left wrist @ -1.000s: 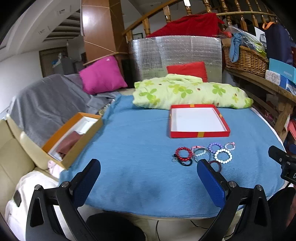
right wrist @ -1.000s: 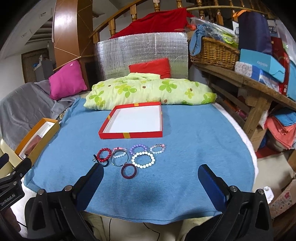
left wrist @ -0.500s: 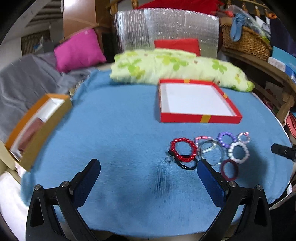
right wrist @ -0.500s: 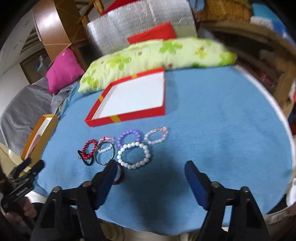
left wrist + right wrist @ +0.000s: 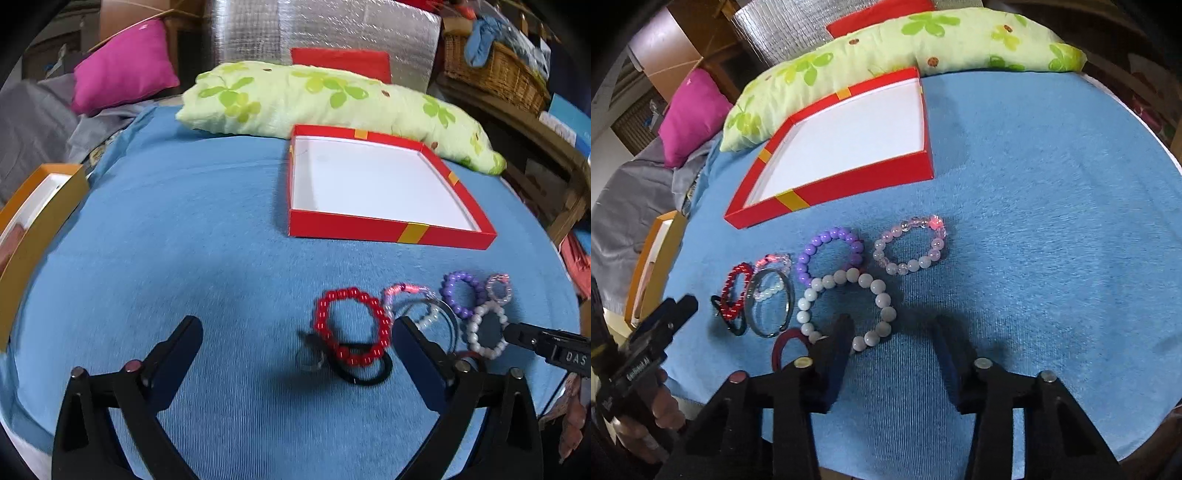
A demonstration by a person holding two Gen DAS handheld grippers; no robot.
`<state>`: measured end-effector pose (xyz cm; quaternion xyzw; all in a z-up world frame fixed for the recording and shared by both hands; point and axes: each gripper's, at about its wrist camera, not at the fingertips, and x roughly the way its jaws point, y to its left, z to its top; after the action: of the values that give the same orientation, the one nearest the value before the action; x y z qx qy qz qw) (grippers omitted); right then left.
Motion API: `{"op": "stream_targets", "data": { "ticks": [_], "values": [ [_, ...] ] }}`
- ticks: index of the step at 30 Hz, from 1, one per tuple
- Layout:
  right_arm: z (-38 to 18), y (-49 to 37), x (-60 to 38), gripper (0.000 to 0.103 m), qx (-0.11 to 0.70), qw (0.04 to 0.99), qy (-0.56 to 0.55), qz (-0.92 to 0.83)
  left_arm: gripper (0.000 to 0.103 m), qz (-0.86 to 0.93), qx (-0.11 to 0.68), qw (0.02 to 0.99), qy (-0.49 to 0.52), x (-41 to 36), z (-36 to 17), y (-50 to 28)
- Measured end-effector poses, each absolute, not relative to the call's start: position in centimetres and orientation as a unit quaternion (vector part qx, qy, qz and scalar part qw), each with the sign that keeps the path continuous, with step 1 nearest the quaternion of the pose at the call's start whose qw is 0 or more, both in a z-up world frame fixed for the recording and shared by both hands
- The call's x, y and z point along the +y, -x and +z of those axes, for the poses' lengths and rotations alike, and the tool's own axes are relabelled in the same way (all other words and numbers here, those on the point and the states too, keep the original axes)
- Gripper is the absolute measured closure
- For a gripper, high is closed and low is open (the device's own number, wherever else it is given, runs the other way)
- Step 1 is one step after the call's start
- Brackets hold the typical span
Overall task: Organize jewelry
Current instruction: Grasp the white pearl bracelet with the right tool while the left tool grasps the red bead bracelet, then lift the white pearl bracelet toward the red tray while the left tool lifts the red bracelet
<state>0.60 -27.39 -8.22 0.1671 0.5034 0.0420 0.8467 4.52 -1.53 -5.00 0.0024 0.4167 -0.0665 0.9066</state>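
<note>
Bracelets point(image 5: 846, 291) clustered near bench point(image 5: 1034, 258) front edge, before red box point(image 5: 849, 184). Left tongs point(image 5: 295, 354) gaping, right tongs point(image 5: 892, 332) narrowing yet empty, straddling white beads point(image 5: 882, 299).

I saw the bracelets lying flat in a loose cluster on the blue cloth. The red bead bracelet point(image 5: 352, 326) overlapped a black hair tie point(image 5: 364, 371); beside it a clear bangle point(image 5: 771, 302) lay over a pink-and-white strand point(image 5: 774, 260). Then came the purple bead bracelet point(image 5: 829, 254), the white bead bracelet point(image 5: 849, 308) touching it, and a pale pink crystal one point(image 5: 910, 245) — plus a maroon ring point(image 5: 785, 349). The red box point(image 5: 849, 184) sat open behind them — white inside, nothing in it.
</note>
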Motion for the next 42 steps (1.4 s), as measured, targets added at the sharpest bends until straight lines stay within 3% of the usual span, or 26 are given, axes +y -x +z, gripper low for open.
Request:
{"op": "stream_targets", "data": {
  "ticks": [3,7,16,20,23,27,42],
  "values": [
    [-8.3,-1.0,-26.8,0.062,0.501,0.851,-0.151,0.038,0.017,-0.074,0.428,0.9,-0.015,-1.9,-5.4,-6.1],
    [-8.6,-1.3,-26.1,0.062,0.503,0.854,-0.127,0.033,0.039,-0.074,0.452,0.889,-0.012,-1.8,-6.4,-7.4],
    [-8.9,-0.7,-23.8,0.061,0.488,0.872,-0.033,0.009,0.046,-0.085,0.473,0.876,-0.046,-3.3,-7.4,-7.7],
    [-9.0,-0.4,-23.7,0.071,0.481,0.876,-0.023,-0.002,0.054,-0.082,0.466,0.879,-0.069,-3.8,-7.4,-7.7],
    [-8.9,-0.2,-23.7,0.09,0.475,0.88,-0.02,-0.011,0.07,-0.086,0.461,0.88,-0.078,-4.1,-7.3,-7.7],
    [-8.8,-0.1,-23.8,0.09,0.472,0.881,-0.027,-0.012,0.092,-0.093,0.457,0.88,-0.088,-4.7,-7.2,-7.5],
    [-8.2,-0.4,-24.3,0.092,0.465,0.883,-0.065,-0.003,0.096,-0.079,0.412,0.901,-0.111,-4.9,-4.9,-6.4]
  ]
}}
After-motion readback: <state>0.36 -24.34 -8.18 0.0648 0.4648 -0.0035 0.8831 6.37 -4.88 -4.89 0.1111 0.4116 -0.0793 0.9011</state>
